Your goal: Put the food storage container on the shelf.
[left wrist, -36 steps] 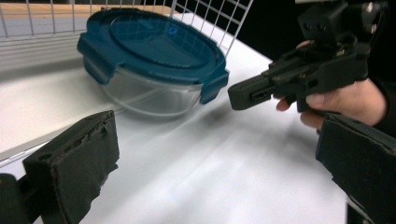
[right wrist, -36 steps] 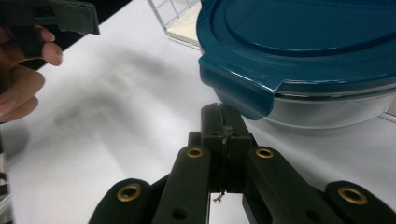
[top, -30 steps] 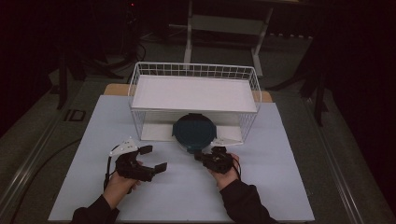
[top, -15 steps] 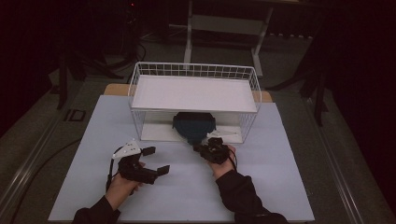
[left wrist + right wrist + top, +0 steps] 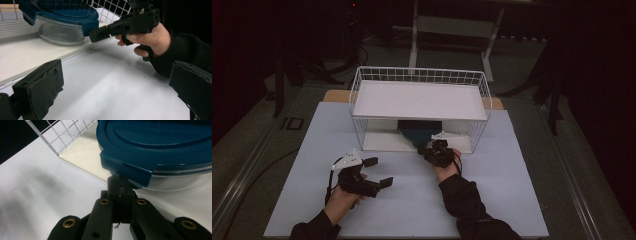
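At the far middle of the surface [image 5: 312, 165] we see a white wire basket [image 5: 362, 95] standing on its side, its open face toward us, with a white board [image 5: 419, 100] across its top. Under that board, on the basket's lower wall, sits a clear glass container [image 5: 58, 31] with a blue clip lid [image 5: 155, 142], just inside the near opening. Our right hand-held gripper [image 5: 428, 150] has its jaws shut together, and their tip meets the lid's near clip tab [image 5: 125, 168]; whether it pinches the tab or merely presses against it we cannot tell. The board overhead and the wire walls on either side hem the container in, leaving the near side as the one way to it. Our left hand-held gripper [image 5: 379, 172] is held toward the near left of the surface, well apart from the basket, its jaws wide apart with nothing between them
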A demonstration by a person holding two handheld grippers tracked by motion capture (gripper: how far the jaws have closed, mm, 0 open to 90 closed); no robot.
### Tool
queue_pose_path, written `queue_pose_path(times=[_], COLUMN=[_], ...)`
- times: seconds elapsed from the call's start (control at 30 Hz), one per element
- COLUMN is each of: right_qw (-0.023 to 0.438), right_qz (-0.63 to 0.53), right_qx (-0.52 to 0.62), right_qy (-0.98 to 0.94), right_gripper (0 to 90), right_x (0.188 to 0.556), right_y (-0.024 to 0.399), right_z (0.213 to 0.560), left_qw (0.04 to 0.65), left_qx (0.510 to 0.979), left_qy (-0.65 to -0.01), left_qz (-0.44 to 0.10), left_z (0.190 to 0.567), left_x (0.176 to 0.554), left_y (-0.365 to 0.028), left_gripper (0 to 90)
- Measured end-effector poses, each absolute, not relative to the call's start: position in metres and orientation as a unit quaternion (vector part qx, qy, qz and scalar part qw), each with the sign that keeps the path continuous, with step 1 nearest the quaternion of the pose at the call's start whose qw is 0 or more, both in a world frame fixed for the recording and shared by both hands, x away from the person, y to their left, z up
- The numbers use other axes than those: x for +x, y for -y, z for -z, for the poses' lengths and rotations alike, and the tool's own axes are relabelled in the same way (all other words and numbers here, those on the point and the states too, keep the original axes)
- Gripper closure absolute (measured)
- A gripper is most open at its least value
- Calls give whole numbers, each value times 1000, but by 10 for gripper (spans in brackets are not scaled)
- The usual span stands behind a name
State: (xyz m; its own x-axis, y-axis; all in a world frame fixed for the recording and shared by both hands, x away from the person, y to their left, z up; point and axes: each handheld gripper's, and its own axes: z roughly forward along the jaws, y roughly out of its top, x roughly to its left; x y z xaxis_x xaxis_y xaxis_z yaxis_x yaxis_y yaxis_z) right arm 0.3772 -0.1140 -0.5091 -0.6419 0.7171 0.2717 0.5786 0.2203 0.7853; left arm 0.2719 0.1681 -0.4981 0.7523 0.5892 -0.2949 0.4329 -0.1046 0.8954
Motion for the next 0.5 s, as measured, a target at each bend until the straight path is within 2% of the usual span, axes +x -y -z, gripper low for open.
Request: queue_pose_path(times=[0.2, 0.23, 0.37, 0.4, 0.43, 0.47, 0.5], right_qw=[73, 65, 76, 72, 83, 83, 90], right_qz=[-468, -476, -480, -484, -485, -485, -491], right_qx=[416, 409, 389, 385, 379, 379, 379], right_qy=[-776, -776, -783, -782, -784, -784, -779], right_gripper=[879, 830, 744, 667, 502, 502, 380], right_x=[378, 373, 361, 357, 350, 350, 341], right_y=[112, 112, 110, 111, 113, 113, 117], right_z=[510, 508, 504, 502, 498, 498, 493], left_qw=[573, 572, 573, 572, 572, 573, 578], left_qx=[740, 741, 742, 743, 744, 744, 742], left_qy=[-346, -345, -342, -340, -338, -336, -333], left_qz=[-68, -69, -70, -70, -71, -72, -68], left_z=[498, 497, 495, 494, 494, 493, 492], left_x=[272, 272, 269, 269, 268, 268, 267], left_y=[-168, -168, -167, -166, -166, -166, -165], left_gripper=[0, 0, 0, 0, 0, 0, 0])
